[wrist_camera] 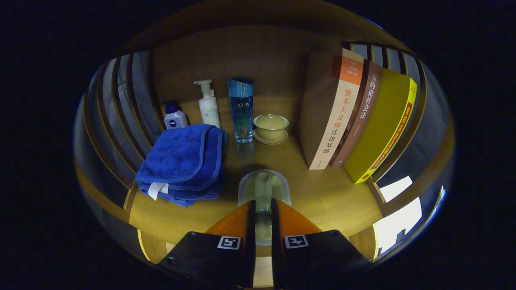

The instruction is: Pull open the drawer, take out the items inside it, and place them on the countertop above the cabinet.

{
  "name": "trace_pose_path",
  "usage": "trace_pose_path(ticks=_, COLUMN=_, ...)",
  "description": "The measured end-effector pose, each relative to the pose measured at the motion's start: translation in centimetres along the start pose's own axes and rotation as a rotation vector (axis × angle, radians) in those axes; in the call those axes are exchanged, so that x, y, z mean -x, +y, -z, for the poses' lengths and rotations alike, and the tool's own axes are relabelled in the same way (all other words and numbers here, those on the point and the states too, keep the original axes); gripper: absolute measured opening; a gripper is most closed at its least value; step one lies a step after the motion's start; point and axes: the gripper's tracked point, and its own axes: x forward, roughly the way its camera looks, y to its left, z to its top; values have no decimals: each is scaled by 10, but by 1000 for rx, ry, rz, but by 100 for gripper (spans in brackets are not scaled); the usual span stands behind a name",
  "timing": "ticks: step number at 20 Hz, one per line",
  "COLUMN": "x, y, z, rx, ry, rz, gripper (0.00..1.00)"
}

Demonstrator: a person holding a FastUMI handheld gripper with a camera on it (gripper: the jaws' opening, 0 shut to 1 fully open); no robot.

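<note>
The jaws (263,213) are clenched on a clear bottle (263,193), its long axis running straight ahead over the bench (322,197), right of the towel (183,161), short of the lidded cup (270,128).

Three books (354,117) lean together at right; slatted walls (121,104) either side.

Books (354,117): three, upright, leaning together. Bottles: three, namely one small blue-capped bottle (174,117), one white pump bottle (209,104), one tall blue glass bottle (242,110). Lidded cup (270,125) on saucer: one. Folded blue towel (183,161): one. Clear glass item (263,193): one, held between the closed fingers of the gripper (263,207). Shelf (322,193): one wooden surface bearing all.
</note>
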Motion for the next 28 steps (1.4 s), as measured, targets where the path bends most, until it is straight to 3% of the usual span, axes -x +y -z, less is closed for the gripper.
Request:
trace_pose_path(ticks=3, x=-1, y=-2, z=-4, rx=1, ry=-20, rz=12, gripper=29)
trace_pose_path(ticks=5, x=5, y=-3, z=-8, rx=0, ry=-41, rz=15, gripper=36)
trace_pose_path(ticks=10, x=23, y=-11, z=-16, rx=-28, ry=-96, rz=39, gripper=99)
trace_pose_path(ticks=21, x=104, y=-9, z=-2, rx=-26, ry=-231, rz=11, gripper=99)
trace_pose_path(ticks=28, x=168, y=-9, z=6, rx=71, ry=-357, rz=28, gripper=99)
